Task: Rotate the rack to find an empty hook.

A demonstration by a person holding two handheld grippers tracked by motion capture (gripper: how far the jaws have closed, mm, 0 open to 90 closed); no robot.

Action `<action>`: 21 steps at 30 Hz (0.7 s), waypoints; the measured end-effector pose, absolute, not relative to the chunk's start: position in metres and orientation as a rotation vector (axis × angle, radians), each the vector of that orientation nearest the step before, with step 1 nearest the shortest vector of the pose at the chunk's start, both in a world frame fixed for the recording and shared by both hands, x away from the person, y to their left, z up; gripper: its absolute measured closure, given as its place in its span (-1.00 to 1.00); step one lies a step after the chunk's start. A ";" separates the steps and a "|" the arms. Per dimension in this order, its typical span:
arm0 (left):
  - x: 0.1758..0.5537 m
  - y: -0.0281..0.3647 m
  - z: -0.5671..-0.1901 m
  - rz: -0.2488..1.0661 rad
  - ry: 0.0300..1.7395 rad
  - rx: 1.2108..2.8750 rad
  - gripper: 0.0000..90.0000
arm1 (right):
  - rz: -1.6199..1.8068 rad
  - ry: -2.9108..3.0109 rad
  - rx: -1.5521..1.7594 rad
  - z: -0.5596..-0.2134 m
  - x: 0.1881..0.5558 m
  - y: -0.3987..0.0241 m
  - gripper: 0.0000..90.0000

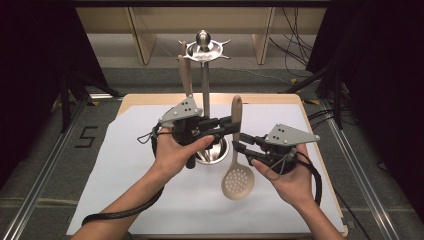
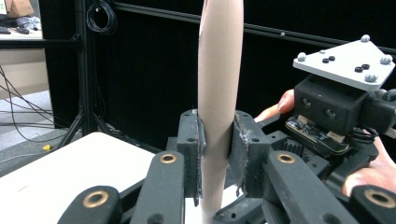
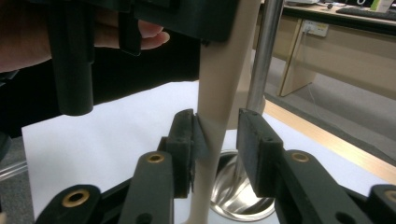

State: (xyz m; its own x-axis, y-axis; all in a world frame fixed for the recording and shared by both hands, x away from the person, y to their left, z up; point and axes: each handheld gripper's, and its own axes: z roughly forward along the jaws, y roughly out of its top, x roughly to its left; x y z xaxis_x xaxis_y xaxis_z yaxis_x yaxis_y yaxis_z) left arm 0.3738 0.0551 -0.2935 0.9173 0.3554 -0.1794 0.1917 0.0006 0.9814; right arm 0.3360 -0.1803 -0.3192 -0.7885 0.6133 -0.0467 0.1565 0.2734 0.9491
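A beige slotted spoon [image 1: 237, 182] stands nearly upright over the white sheet, bowl end low and handle [image 2: 219, 70] pointing up. My left gripper [image 1: 232, 125] is shut on the handle partway up, both pads pressed against it [image 2: 218, 140]. My right gripper [image 1: 239, 143] sits lower on the same handle [image 3: 219, 79]. Its jaws straddle the handle [image 3: 217, 135]: one pad touches it and the other stands off with a visible gap. A metal utensil stand [image 1: 205, 90] rises just behind the spoon, and its shiny round base [image 3: 233, 196] lies beside the handle.
A second wooden utensil [image 1: 186, 75] hangs from the stand's top ring [image 1: 203, 47]. White paper [image 1: 125, 165] covers the wooden table. The table's right edge [image 1: 320, 150] runs close to my right hand. Dark curtains and metal rails flank both sides, with shelving and cables behind.
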 end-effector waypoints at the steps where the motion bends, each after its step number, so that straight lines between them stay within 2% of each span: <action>1: 0.374 0.055 -0.294 0.135 0.439 1.582 0.65 | 1.526 2.152 0.698 -0.319 0.336 -0.180 0.52; 7: 0.374 0.056 -0.294 0.126 0.434 1.580 0.65 | 1.550 2.172 0.723 -0.318 0.336 -0.178 0.65; 21: 0.374 0.057 -0.295 0.092 0.427 1.578 0.65 | 1.624 2.197 0.667 -0.315 0.342 -0.181 0.59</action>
